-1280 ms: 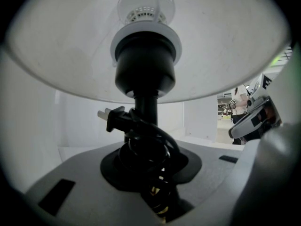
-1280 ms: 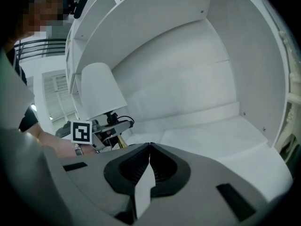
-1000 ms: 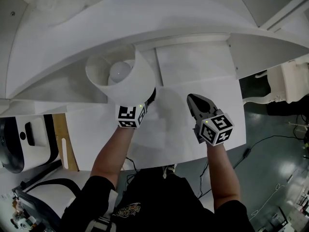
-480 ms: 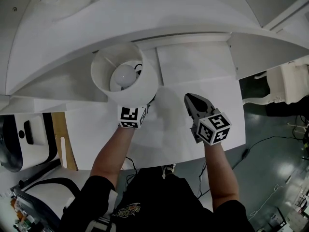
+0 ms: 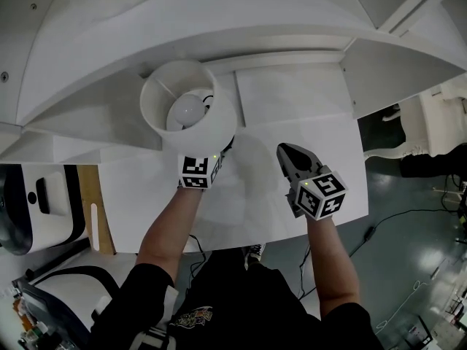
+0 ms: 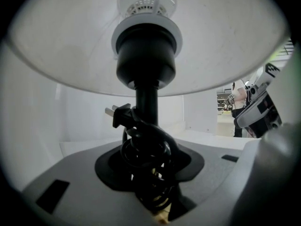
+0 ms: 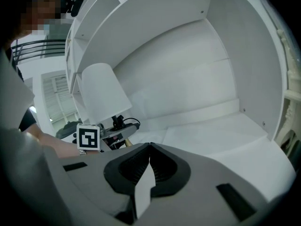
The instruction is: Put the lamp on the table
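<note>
Your left gripper (image 5: 225,148) has its jaws opening around the black stem (image 6: 146,102) and coiled black cord (image 6: 146,149) of the white-shaded lamp (image 5: 188,111), which stands upright on the white tabletop (image 5: 292,100). The cord's black plug (image 6: 120,116) juts out left of the stem. Your right gripper (image 5: 288,152) hovers to the lamp's right, apart from it, jaws clenched together on nothing

White chair (image 5: 436,119), wooden panel (image 5: 82,210), dark floor (image 5: 408,268)
</note>
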A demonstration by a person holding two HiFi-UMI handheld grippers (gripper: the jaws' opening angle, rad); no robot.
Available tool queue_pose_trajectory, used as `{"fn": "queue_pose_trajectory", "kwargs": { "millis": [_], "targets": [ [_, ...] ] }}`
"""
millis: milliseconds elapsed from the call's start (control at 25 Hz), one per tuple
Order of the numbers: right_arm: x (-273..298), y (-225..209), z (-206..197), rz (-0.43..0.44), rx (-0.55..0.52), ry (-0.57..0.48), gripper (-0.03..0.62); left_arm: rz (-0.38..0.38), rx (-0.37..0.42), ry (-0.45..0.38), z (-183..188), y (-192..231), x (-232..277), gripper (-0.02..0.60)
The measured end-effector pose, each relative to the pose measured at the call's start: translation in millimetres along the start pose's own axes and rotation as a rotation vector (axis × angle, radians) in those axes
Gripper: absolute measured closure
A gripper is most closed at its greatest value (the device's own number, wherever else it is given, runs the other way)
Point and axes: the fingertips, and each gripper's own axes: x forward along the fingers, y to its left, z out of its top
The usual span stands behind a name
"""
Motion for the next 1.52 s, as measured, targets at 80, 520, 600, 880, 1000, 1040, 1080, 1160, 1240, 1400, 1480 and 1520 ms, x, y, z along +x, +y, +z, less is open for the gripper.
{"fn": "queue_pose_trajectory", "kwargs": {
  "millis": [80,520,600,880,1000,1040,1080,1160,1240,1400,1480,1520],
  "targets": [
    [-4,1,0,0.002,0.001,-0.003,0.568,0.017,-0.002,0.028,-8,0,-5,0.418],
    [-24,23,2,0.033,-0.002,-0.022,0.568,0.092,-0.030,0.091,-26,-4,-64,0.402],
    [-28,30,4,0.042,-0.008,-0.026,0.568,0.107,-0.038,0.091,-22,-5,-78,0.402],
    [-55,56,4,0.071,-0.032,-0.046,0.568,0.109,-0.110,0.090,-8,-34,-146,0.452],
    [-74,67,2,0.084,-0.040,-0.059,0.568,0.090,-0.129,0.097,-2,-53,-175,0.572],
    [-80,71,1,0.089,-0.041,-0.063,0.568,0.081,-0.127,0.099,0,-60,-183,0.574],
    [-88,75,0,0.093,-0.043,-0.067,0.568,0.073,-0.125,0.103,3,-67,-192,0.574],
    [-103,81,-3,0.101,-0.048,-0.073,0.568,0.064,-0.132,0.108,8,-80,-209,0.575],
    [-117,89,-8,0.113,-0.058,-0.077,0.568,0.065,-0.150,0.112,11,-92,-226,0.575],
    [-143,106,-22,0.136,-0.070,-0.075,0.568,0.058,-0.153,0.138,15,-119,-262,0.575],
    [-156,115,-31,0.149,-0.071,-0.070,0.568,0.054,-0.153,0.150,17,-134,-280,0.574],
    [-161,119,-36,0.155,-0.073,-0.066,0.568,0.050,-0.154,0.154,17,-141,-289,0.575]
  ]
}}
